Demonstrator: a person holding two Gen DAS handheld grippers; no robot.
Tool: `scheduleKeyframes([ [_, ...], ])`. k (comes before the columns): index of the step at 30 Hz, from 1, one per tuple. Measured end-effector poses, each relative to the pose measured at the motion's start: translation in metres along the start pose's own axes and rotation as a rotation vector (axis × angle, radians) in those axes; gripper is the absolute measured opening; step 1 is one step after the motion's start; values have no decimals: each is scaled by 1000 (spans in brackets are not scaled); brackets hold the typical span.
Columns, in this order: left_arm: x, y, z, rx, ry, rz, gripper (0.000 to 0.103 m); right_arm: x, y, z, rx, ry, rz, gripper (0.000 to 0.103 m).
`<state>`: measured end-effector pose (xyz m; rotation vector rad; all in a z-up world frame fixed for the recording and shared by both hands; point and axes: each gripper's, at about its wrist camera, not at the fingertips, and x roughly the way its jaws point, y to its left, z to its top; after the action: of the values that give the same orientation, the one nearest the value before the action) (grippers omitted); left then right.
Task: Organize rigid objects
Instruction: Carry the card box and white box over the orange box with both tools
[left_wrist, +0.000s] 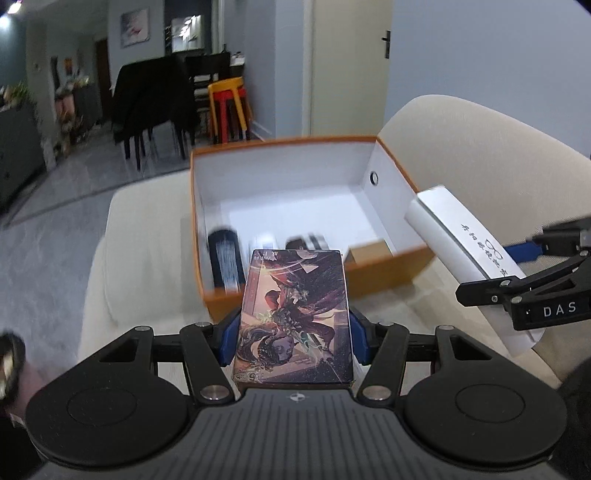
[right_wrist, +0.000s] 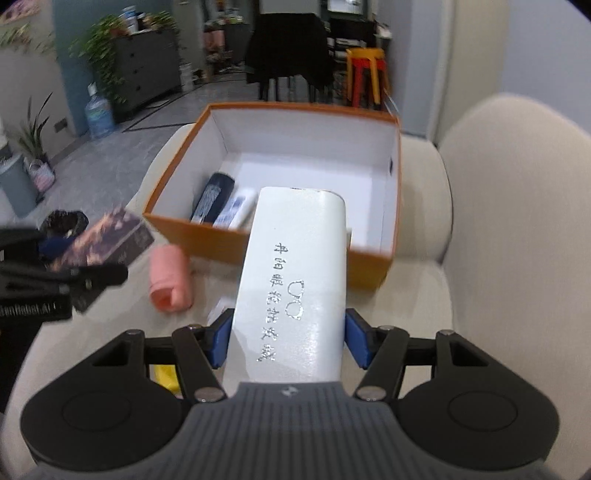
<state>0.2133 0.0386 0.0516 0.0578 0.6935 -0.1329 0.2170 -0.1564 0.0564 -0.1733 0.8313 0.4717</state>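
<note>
Currently both loads are in transport; left gripper (left_wrist: 293, 332) jaws clamp the illustrated card box (left_wrist: 293, 317); right gripper (right_wrist: 288, 339) jaws clamp the white glasses case (right_wrist: 291, 288); both hover near the orange box (right_wrist: 192, 230); next, lower each inside and release.

Dim, bluish indoor light; my views bend at the edges, motion blurs the orange box (left_wrist: 391, 267), corners go black.

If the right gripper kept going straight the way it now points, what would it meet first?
Probably the orange box: the white case held by the right gripper already reaches over its near wall, though depth is unclear.
</note>
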Motion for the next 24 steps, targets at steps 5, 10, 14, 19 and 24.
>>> scheduleKeyframes([
  [5,36,3,36,42,-1,-12,66,25,-12,39,-139,-29,-7,61],
  [10,77,6,60,49,10,-23,66,56,-20,78,-242,-28,-27,61],
  [14,104,7,71,74,18,-26,66,87,-22,105,-324,-4,-28,61],
  [19,128,13,72,76,34,-25,66,125,-15,119,-535,41,21,61],
  [24,152,23,73,48,72,-3,66,163,-17,132,-530,93,-10,61],
])
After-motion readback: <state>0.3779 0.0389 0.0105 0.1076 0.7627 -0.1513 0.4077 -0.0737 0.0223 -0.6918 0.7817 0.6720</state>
